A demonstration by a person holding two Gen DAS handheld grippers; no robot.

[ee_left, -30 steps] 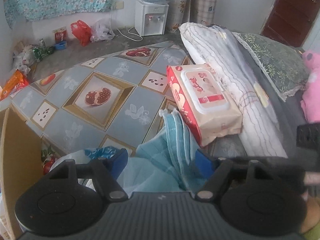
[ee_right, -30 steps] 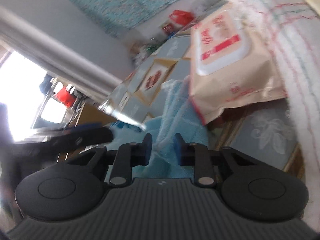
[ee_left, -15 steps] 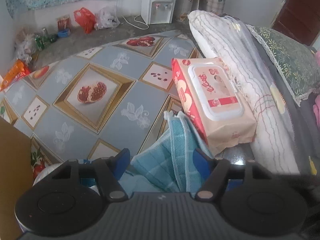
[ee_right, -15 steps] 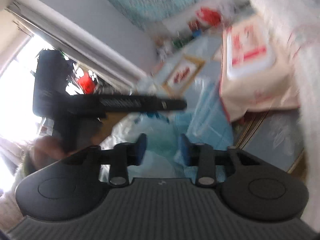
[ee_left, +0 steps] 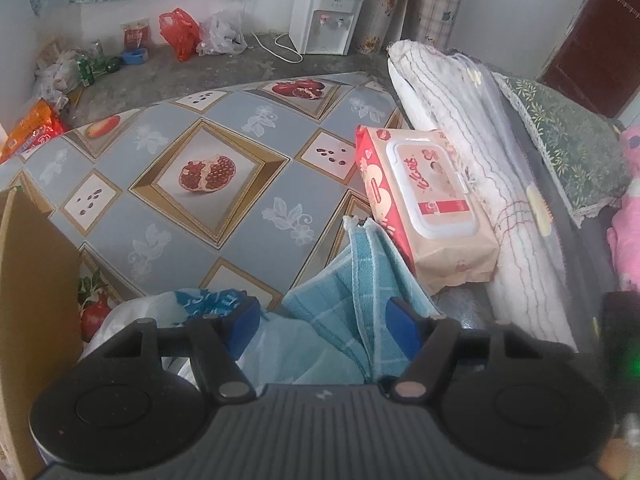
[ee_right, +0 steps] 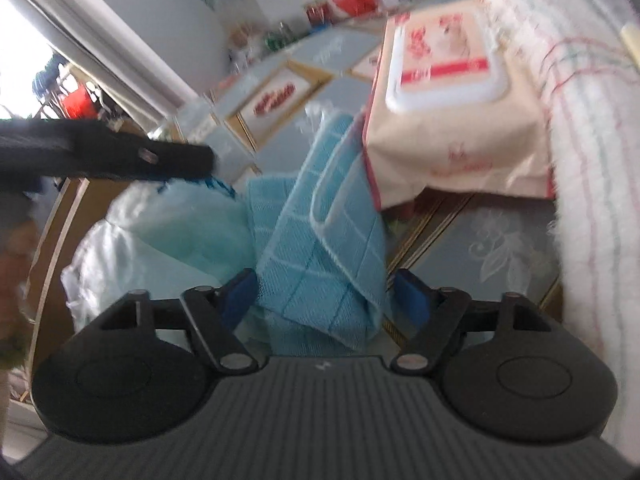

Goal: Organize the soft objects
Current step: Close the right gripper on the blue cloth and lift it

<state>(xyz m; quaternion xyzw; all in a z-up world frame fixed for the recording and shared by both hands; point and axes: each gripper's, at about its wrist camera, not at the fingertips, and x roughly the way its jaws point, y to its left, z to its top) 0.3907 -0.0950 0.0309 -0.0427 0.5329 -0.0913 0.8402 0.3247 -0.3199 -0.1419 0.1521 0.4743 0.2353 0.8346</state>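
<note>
A folded light-blue checked towel (ee_left: pixel 360 276) lies crumpled on the patterned table beside a pale blue plastic bag (ee_left: pixel 288 352). My left gripper (ee_left: pixel 324 324) is open, its blue-padded fingers on either side of the towel and bag. In the right wrist view the same towel (ee_right: pixel 320 248) sits between the open fingers of my right gripper (ee_right: pixel 324 296). The left gripper's black arm (ee_right: pixel 108 156) crosses that view at the left. A pink wet-wipes pack (ee_left: pixel 424 204) leans against a white rolled blanket (ee_left: pixel 492 184).
A cardboard box wall (ee_left: pixel 36 300) stands at the left. A green floral pillow (ee_left: pixel 560 140) and a pink plush toy (ee_left: pixel 628 216) lie at the right. Bags and a water dispenser (ee_left: pixel 324 20) stand on the floor beyond the table.
My right gripper has opened wide and now straddles the towel. The left gripper has drawn back slightly and stays open over the towel and bag.
</note>
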